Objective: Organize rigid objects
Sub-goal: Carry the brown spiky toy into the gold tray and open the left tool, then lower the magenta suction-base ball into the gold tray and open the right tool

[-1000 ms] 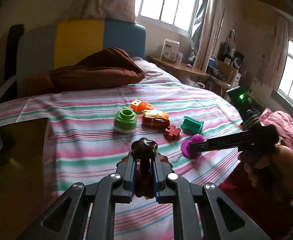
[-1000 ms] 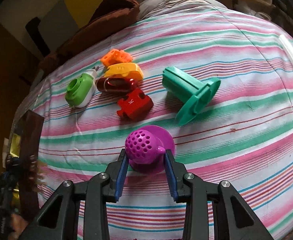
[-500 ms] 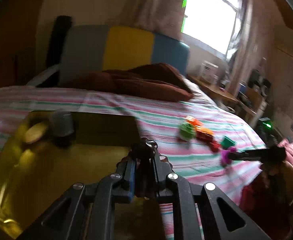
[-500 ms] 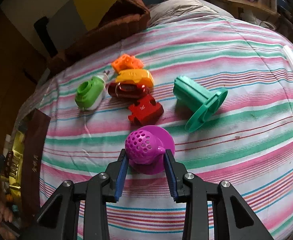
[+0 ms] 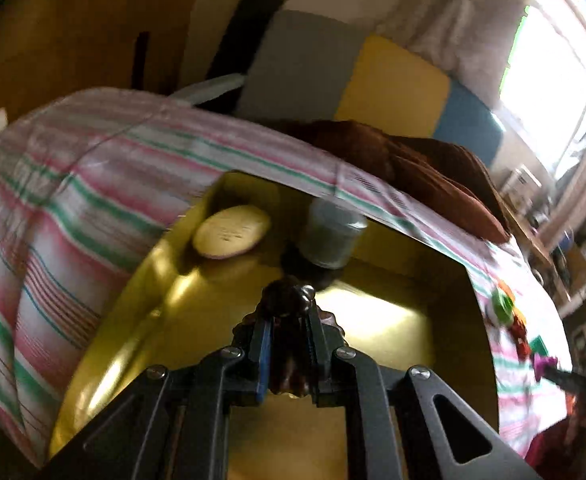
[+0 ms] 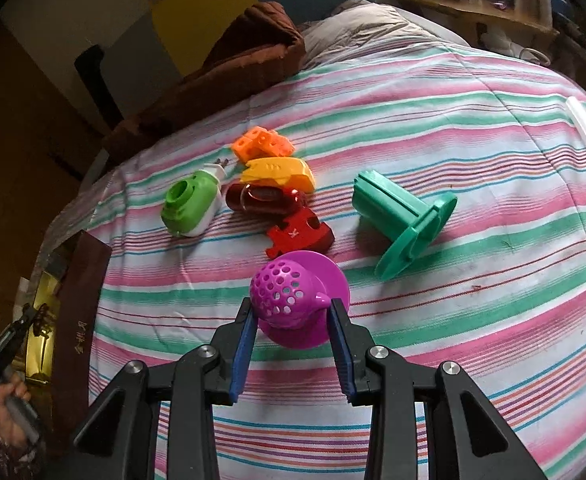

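Note:
My left gripper (image 5: 288,322) is shut on a dark brown knobbed toy (image 5: 289,304) and holds it over a gold-lined box (image 5: 393,320) at the bed's edge. In the box lie a pale oval piece (image 5: 232,232) and a grey cylinder (image 5: 331,236). My right gripper (image 6: 291,320) is shut on a purple perforated dome toy (image 6: 289,294) with a round base, just above the striped bedspread (image 6: 473,128). Beyond it lie a red puzzle piece (image 6: 299,234), a green spool (image 6: 403,220), a dark red capsule (image 6: 265,200), a yellow piece (image 6: 279,172), an orange block (image 6: 261,144) and a green-white plug (image 6: 191,208).
A brown blanket (image 6: 229,76) lies bunched at the head of the bed. The box's brown lid (image 6: 77,320) stands at the bed's left edge in the right wrist view. A headboard (image 5: 389,84) and shelves (image 6: 473,8) lie beyond.
My left gripper has swung left with the brown toy, from over the bedspread to over the gold box. My right gripper has lifted the purple toy slightly.

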`<state>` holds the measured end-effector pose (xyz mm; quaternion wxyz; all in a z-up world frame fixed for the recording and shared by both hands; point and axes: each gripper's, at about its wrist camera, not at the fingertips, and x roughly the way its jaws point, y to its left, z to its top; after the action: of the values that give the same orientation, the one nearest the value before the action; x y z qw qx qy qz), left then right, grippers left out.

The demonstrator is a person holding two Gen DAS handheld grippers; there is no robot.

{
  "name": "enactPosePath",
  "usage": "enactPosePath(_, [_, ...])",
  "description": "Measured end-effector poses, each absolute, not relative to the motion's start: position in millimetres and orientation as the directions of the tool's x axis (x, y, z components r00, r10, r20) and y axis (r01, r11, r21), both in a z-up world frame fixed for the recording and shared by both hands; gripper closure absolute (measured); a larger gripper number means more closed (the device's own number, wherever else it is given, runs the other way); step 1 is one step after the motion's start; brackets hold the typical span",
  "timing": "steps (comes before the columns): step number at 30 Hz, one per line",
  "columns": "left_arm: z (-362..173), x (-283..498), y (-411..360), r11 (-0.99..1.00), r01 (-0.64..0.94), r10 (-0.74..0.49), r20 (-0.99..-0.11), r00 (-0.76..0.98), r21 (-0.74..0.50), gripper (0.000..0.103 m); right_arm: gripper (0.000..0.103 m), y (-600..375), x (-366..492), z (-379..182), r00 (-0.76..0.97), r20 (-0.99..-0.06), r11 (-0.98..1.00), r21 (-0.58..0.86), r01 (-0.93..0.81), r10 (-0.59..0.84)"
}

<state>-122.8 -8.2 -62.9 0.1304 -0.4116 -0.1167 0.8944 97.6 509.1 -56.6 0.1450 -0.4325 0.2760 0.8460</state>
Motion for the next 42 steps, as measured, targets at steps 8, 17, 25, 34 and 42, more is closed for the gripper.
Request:
enactPosePath(8, [-64,-149,-17,-0.950,-0.069,0.282,-0.741,-0.610,-0.304,0.089,0.067,504,94,-55,-0.588,-0.809,-0.823,0.327,-0.464,0.011])
enactPosePath(17, [-59,-119,-18,-0.944,-0.093,0.300,-0.703,-0.645,-0.318,0.062,0.067,494,91,-47,-0.618,-0.786,-0.851,0.315,-0.420,0.013])
enactPosePath(25, [-49,-68,0,-0.939,-0.191,0.336,-0.645,-0.686,-0.286,0.062,0.067,478,84,-48,-0.622,-0.782,-0.874,0.320,-0.365,-0.026])
enactPosePath(34, [-50,-39,32,-0.919,-0.301,0.393,-0.642,-0.659,-0.254,0.062,0.067,416,51,-38,-0.630,-0.761,-0.873,0.403,-0.276,-0.152])
enactPosePath(42, [-51,-30,28,-0.924,-0.284,0.383,-0.642,-0.664,-0.258,0.062,0.067,327,-12,-1,-0.645,-0.717,-0.915,0.398,-0.066,-0.265])
